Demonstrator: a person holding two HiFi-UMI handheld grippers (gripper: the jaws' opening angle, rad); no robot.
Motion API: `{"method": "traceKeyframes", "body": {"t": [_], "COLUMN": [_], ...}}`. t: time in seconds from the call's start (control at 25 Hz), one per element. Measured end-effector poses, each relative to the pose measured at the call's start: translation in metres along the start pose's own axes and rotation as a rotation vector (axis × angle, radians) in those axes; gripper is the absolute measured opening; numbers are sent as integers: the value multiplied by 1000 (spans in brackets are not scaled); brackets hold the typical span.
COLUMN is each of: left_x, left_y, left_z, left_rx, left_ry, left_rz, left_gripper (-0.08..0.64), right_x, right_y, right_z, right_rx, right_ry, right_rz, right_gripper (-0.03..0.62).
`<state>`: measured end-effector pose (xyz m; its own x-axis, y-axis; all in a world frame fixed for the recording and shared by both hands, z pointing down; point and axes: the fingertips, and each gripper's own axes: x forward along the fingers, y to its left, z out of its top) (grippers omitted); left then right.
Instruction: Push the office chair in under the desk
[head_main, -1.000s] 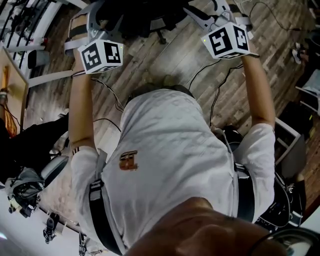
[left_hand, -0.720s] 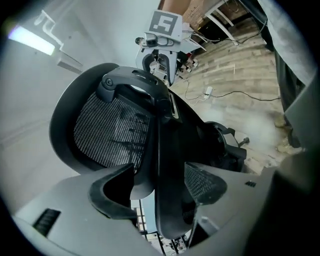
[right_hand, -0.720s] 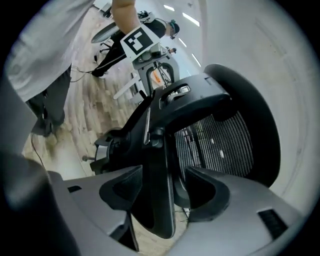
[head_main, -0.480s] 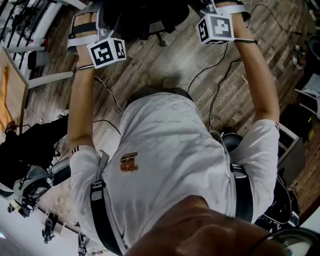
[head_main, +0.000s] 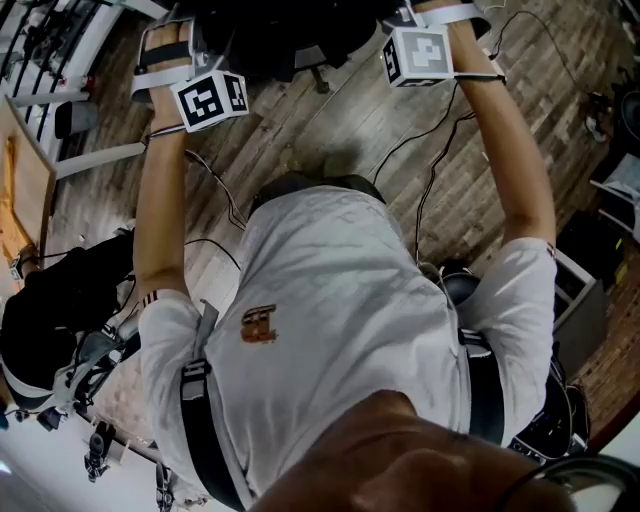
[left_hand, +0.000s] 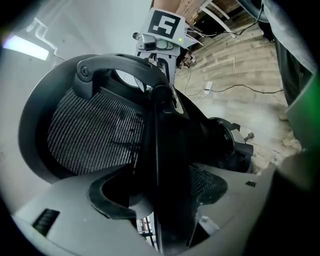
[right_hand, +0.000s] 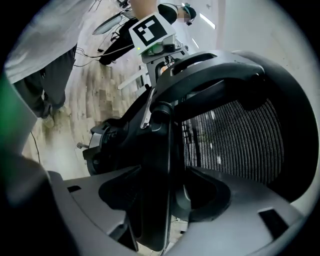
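Note:
The black office chair (head_main: 280, 35) stands at the top edge of the head view, mostly cut off. Its mesh back (left_hand: 95, 130) fills the left gripper view and its mesh back (right_hand: 235, 140) also fills the right gripper view. My left gripper (left_hand: 165, 200) straddles one side edge of the back frame, jaws spread wide with gaps beside the edge. My right gripper (right_hand: 165, 200) straddles the opposite side edge the same way. Each view shows the other gripper's marker cube across the chair. The chair's base (left_hand: 230, 145) shows low behind the back. No desk is identifiable.
Wood-plank floor with black cables (head_main: 430, 150) runs in front of my feet. A wooden board (head_main: 25, 180) and white frame legs (head_main: 100, 155) stand at the left. Black gear (head_main: 50, 330) lies at the lower left, and a dark box (head_main: 585, 300) at the right.
Both grippers have moved forward, toward the top of the head view, and the chair has gone with them. The right marker cube has shifted left.

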<state>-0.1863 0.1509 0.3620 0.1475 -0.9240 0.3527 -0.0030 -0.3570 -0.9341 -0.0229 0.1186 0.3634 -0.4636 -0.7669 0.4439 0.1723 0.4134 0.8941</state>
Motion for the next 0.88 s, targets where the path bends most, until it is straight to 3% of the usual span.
{"method": "traceKeyframes", "body": {"t": [0.56,0.88], "left_x": [32,69], "left_y": [6,19], "left_z": [14,-3], "left_rx": [-36,-27], "left_ry": [-11,22], "left_rz": [-4,9], "left_gripper": [330,330], "right_x": [29,65], "right_y": [-8,-21], "right_z": [-33,-46], "right_rx": [-45,-32], "right_ry": [50,59], "right_rz": [-27,-12], "right_gripper": [252,252]}}
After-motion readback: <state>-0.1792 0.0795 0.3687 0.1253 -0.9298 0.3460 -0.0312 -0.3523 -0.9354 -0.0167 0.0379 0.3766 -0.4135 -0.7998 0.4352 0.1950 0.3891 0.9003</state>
